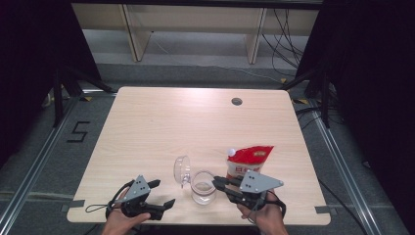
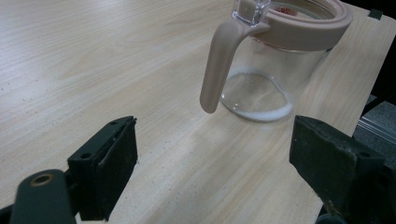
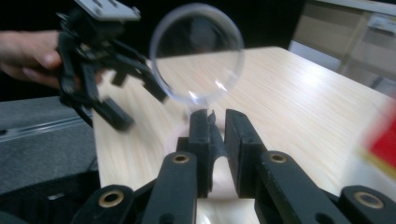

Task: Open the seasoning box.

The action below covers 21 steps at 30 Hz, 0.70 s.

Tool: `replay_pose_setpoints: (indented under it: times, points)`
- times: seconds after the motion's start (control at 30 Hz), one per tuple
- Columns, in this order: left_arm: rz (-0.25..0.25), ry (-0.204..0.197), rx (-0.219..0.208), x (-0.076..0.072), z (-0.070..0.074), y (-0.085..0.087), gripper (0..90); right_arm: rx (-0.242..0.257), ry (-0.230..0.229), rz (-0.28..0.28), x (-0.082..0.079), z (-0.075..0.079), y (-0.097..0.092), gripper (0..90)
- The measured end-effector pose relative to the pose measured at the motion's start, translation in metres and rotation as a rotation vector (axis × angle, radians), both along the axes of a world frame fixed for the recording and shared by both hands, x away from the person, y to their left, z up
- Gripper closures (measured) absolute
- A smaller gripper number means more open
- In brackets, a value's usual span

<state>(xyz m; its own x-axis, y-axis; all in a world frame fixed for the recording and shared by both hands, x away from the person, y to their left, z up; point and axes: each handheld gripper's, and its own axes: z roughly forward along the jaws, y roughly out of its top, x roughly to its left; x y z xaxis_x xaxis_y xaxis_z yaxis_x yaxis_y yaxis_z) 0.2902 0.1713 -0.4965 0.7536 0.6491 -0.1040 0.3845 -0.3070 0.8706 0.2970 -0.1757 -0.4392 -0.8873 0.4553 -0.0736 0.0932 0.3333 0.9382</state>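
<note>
A clear glass jar [image 1: 203, 188] with a pinkish rim [image 2: 299, 28] stands near the table's front edge. Its round clear lid [image 1: 182, 169] is swung open to the left, and a pinkish clasp lever [image 2: 218, 70] hangs down its side. A little white powder rings the jar's bottom. My right gripper [image 1: 219, 184] is at the jar's right rim, its jaws [image 3: 217, 119] almost together with nothing gripped, facing the raised lid [image 3: 196, 51]. My left gripper [image 1: 163, 192] rests left of the jar, open and empty, its jaws [image 2: 215, 154] pointing at the jar [image 2: 275, 70].
A red and white pouch [image 1: 247, 161] with a white cap stands just behind my right gripper, a red blur [image 3: 385, 140] in the right gripper view. A dark cable hole [image 1: 237, 101] sits at the far side of the wooden table [image 1: 161, 127]. The front edge is close to both hands.
</note>
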Motion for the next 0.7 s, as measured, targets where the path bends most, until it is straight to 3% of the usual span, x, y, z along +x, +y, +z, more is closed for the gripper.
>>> replay_pose_setpoints:
  times: [0.27, 0.3, 0.33, 0.37, 0.4, 0.43, 0.47, 0.5, 0.63, 0.7]
  points:
    - [-0.005, -0.008, 0.009, 0.001, -0.001, 0.0, 15.0, -0.002, 0.04, -0.092, -0.015, -0.014, -0.059, 77.9]
    - [-0.008, -0.008, 0.013, 0.001, -0.001, 0.0, 15.0, -0.006, 0.019, -0.102, -0.014, -0.015, -0.064, 76.3]
    - [-0.005, -0.009, 0.009, 0.001, -0.001, 0.0, 15.0, -0.02, 0.032, -0.105, -0.014, -0.016, -0.074, 71.2]
    - [-0.003, -0.006, 0.004, 0.001, -0.001, 0.0, 15.0, -0.02, 0.032, -0.105, -0.014, -0.016, -0.074, 71.2]
    - [-0.002, -0.005, 0.024, 0.001, -0.001, 0.001, 15.0, -0.015, 0.044, -0.141, -0.014, -0.02, -0.082, 63.2]
    - [-0.003, -0.006, 0.024, 0.001, -0.001, 0.001, 15.0, -0.022, 0.046, -0.123, -0.013, -0.02, -0.085, 60.2]
    - [-0.002, -0.003, 0.012, 0.001, -0.002, 0.0, 15.0, -0.022, 0.046, -0.123, -0.013, -0.02, -0.085, 60.2]
    - [0.007, 0.008, 0.014, 0.0, -0.002, 0.0, 15.0, -0.036, 0.042, -0.125, -0.012, -0.021, -0.088, 57.9]
    - [-0.008, -0.01, 0.031, 0.002, -0.002, 0.0, 15.1, -0.05, 0.059, -0.173, -0.009, -0.028, -0.1, 48.4]
    - [0.001, 0.002, 0.033, 0.001, -0.003, -0.002, 15.2, -0.057, 0.056, -0.182, -0.008, -0.029, -0.102, 47.8]
